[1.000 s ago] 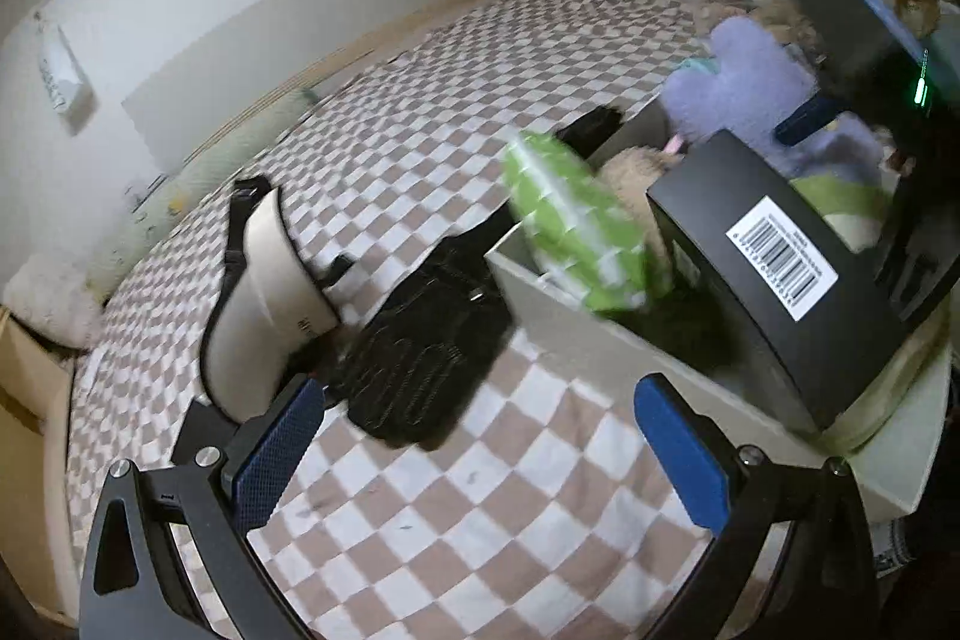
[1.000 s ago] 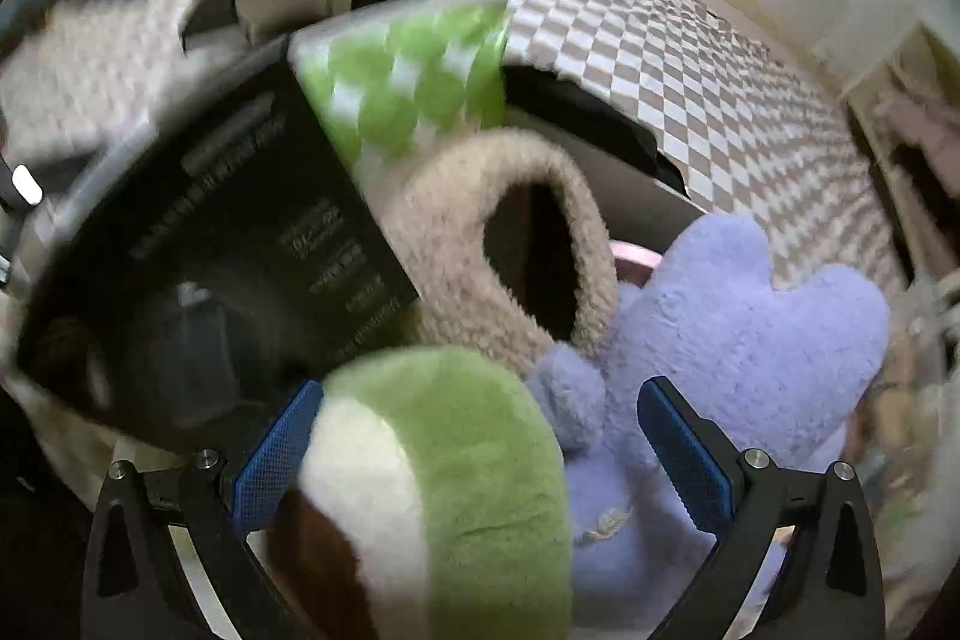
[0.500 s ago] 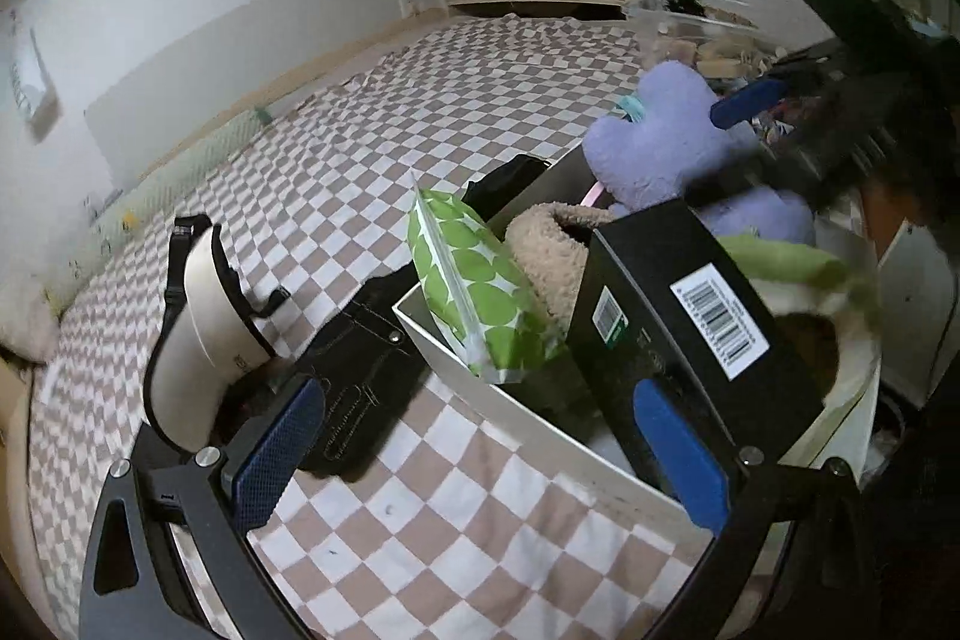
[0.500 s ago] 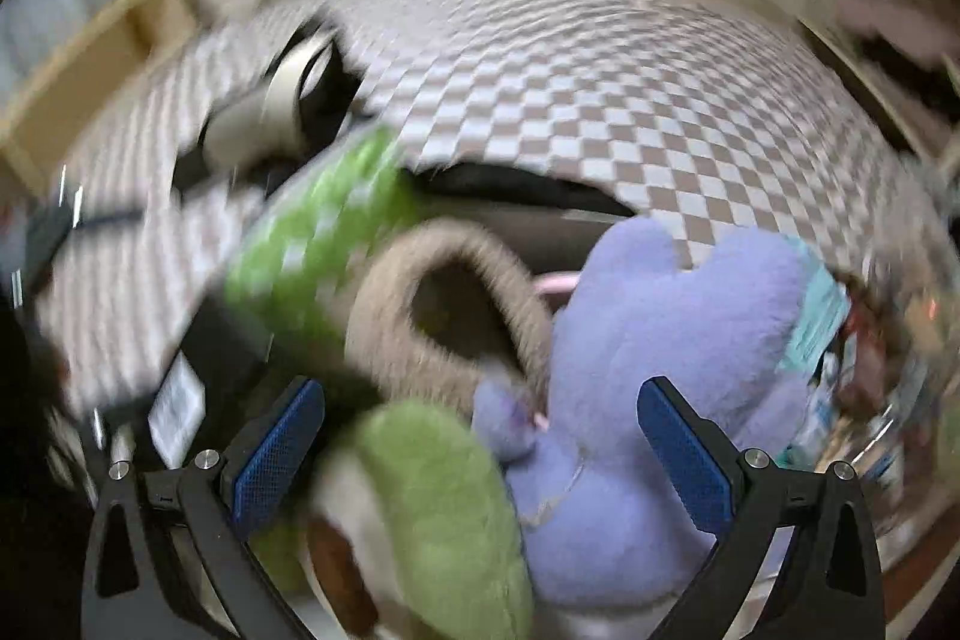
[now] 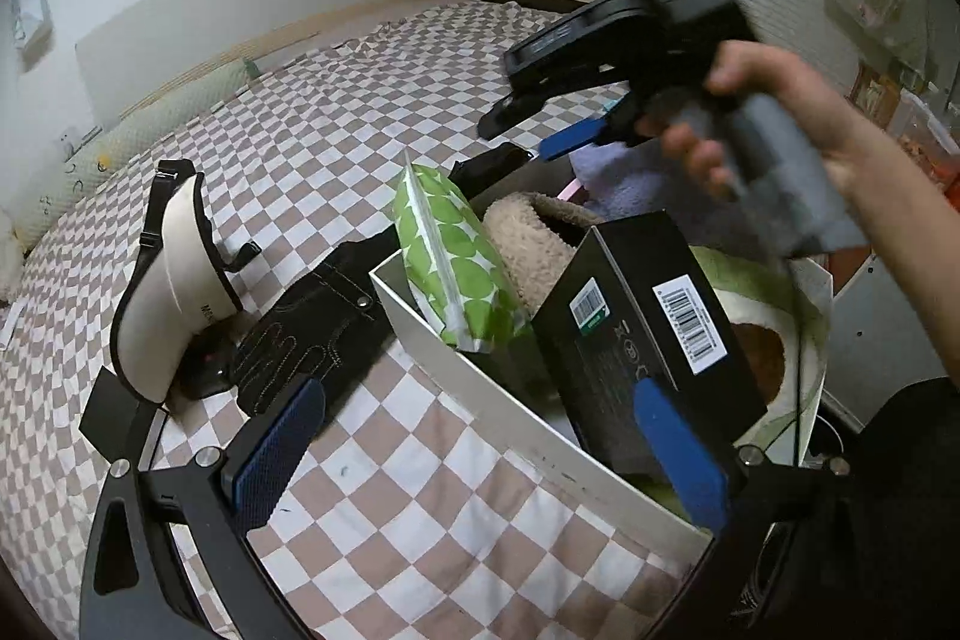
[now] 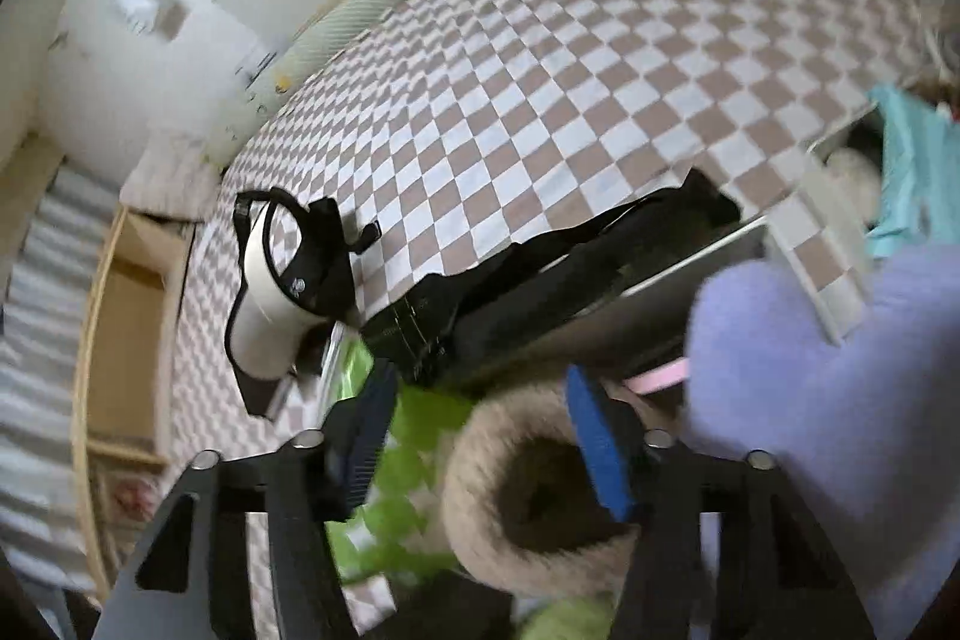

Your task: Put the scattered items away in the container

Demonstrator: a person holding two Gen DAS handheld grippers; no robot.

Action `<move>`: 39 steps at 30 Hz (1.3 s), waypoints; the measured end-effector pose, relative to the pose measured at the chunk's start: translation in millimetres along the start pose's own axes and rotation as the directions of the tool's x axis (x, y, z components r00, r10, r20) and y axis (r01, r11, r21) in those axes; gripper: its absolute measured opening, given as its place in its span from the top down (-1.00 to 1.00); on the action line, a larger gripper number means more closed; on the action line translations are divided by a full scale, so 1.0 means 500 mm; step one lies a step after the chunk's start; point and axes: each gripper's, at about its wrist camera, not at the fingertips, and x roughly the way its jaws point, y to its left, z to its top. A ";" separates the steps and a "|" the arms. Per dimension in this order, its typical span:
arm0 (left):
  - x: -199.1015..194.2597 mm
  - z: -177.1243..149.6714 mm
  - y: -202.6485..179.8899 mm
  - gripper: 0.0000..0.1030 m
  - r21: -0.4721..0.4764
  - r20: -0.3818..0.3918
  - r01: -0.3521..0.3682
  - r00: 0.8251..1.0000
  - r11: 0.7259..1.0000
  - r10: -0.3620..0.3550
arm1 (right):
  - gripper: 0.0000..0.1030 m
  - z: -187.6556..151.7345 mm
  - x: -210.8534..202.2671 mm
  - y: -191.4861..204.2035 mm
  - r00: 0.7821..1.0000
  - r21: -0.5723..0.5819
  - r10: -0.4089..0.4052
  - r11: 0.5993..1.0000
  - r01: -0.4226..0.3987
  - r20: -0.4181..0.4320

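Covering the bed (image 5: 360,88), a checkered sheet carries my white box (image 5: 480,388) crammed with a black carton (image 5: 648,334) and green pouch (image 5: 450,256); black gloves (image 5: 312,334) lie just outside. My left claw (image 5: 480,466) gapes empty; my right claw (image 6: 480,448) hangs partly open, empty.

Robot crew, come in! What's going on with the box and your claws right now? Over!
Left gripper open, empty. Right gripper open, empty, above the box. Box stuffed full. Black jeans and visor lie outside on the bed.

We see the box (image 5: 480,388) packed: pouch (image 5: 447,250), slipper (image 5: 534,244) and black carton (image 5: 648,328) block entry. Open bed (image 5: 360,100) lies beyond glove (image 5: 312,328) and visor (image 5: 174,292).
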 end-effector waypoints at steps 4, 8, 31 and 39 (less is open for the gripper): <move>-0.006 -0.008 0.009 -1.00 0.000 0.000 0.003 1.000 1.000 -0.003 | 0.12 0.015 0.038 -0.011 1.000 0.086 0.004 0.996 -0.002 -0.025; -0.006 -0.015 0.018 -1.00 0.003 -0.008 -0.003 1.000 1.000 0.003 | 0.49 0.019 0.057 -0.014 0.999 0.118 -0.013 0.993 0.017 -0.039; -0.056 -0.024 0.020 -1.00 -0.021 0.040 0.017 0.999 1.000 -0.016 | 0.72 -0.059 -0.195 0.017 0.940 -0.050 0.315 0.949 -0.311 0.132; -0.070 -0.025 -0.003 -1.00 0.000 0.053 0.035 0.998 0.999 -0.035 | 0.72 -0.107 -0.234 -0.048 0.895 -0.044 0.443 0.896 -0.441 0.049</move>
